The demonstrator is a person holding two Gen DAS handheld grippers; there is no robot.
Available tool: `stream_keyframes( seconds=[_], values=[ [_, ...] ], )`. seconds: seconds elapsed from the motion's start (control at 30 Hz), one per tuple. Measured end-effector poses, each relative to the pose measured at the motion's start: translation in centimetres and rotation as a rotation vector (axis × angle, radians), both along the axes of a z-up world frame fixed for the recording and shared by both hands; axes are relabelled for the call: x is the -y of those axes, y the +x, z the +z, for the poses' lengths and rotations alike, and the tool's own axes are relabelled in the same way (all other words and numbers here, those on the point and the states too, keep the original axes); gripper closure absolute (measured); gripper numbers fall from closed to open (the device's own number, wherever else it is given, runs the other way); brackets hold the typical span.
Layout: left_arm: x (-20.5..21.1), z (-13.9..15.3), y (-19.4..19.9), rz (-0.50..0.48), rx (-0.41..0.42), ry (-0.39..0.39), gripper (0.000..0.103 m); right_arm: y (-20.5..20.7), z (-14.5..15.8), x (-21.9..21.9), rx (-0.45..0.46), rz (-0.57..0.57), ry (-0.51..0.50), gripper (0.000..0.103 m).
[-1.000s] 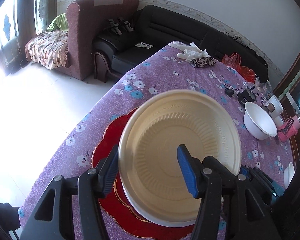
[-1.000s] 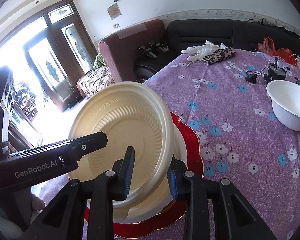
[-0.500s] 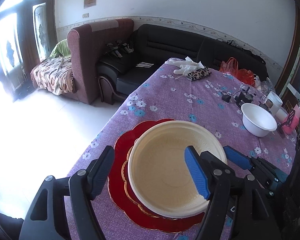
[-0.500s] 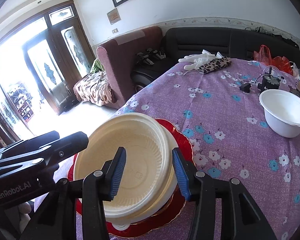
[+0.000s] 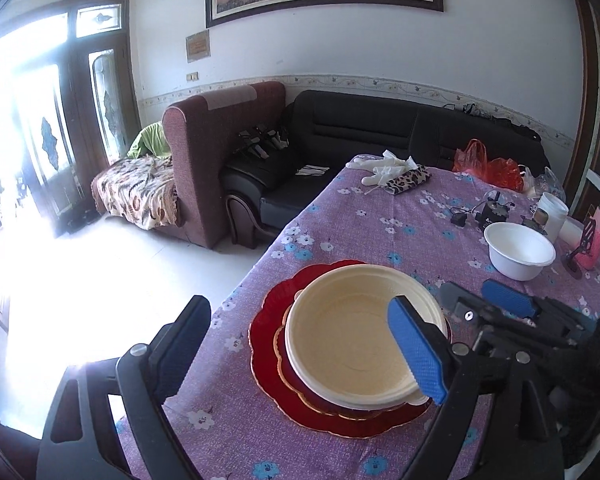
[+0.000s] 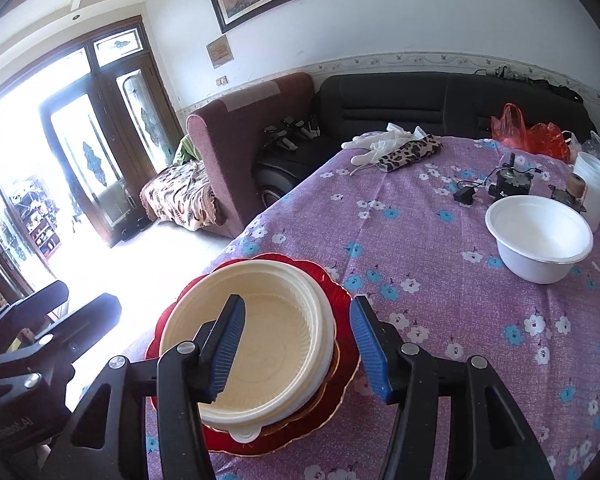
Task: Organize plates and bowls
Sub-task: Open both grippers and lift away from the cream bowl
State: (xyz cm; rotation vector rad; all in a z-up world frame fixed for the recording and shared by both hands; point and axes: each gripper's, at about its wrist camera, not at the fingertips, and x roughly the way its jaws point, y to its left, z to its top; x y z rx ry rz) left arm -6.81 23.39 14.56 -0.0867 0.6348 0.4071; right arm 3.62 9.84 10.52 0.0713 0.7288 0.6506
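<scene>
Cream bowl (image 5: 354, 344) now released onto red plate (image 5: 268, 344).

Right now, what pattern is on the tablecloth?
Purple tablecloth with small white and blue flowers; clearest in the right wrist view.

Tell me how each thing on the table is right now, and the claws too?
Cream bowl: upright, stacked on the plates, let go.
Red plate: flat on the table, bottom of the stack.
White bowl: upright, alone, looks empty.
Left claw: open, holding nothing.
Right claw: open, holding nothing.
Gloves: lying loose at the far edge.
</scene>
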Motion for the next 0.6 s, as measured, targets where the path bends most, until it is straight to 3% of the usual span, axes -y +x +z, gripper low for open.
stream_keyframes(
  seconds=[0.17, 0.6],
  values=[
    [1.8, 0.4, -1.6, -0.007, 0.002, 0.068, 0.01, -1.0, 1.7, 3.9, 0.002, -0.071, 0.032, 0.038],
    [4.4, 1.4, -5.4, -0.067, 0.045, 0.063, 0.01, -6.4, 4.2, 11.8, 0.053, -0.207, 0.025, 0.032]
  ],
)
